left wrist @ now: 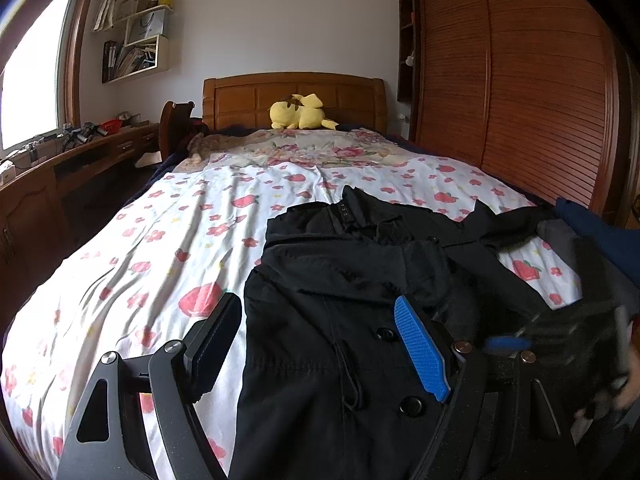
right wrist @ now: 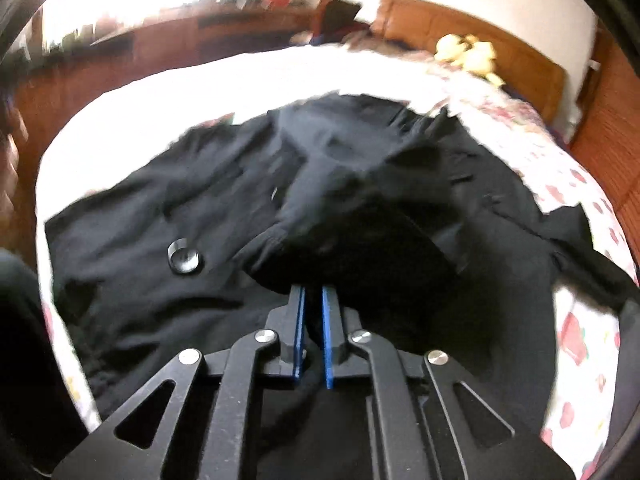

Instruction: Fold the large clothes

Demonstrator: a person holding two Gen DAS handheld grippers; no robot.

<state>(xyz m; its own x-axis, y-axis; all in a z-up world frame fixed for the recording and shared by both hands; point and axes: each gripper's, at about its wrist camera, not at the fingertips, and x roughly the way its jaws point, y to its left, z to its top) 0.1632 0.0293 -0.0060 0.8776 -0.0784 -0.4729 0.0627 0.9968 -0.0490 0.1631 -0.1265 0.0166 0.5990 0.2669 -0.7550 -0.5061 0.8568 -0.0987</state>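
Your right tool [right wrist: 313, 294] is clamped on the black coat [left wrist: 340, 320], so lift slowly while your left tool [left wrist: 320, 324] waits apart.

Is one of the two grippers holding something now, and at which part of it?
The right gripper is shut on a raised fold of the black coat, possibly a sleeve end. The left gripper is open, holding nothing.
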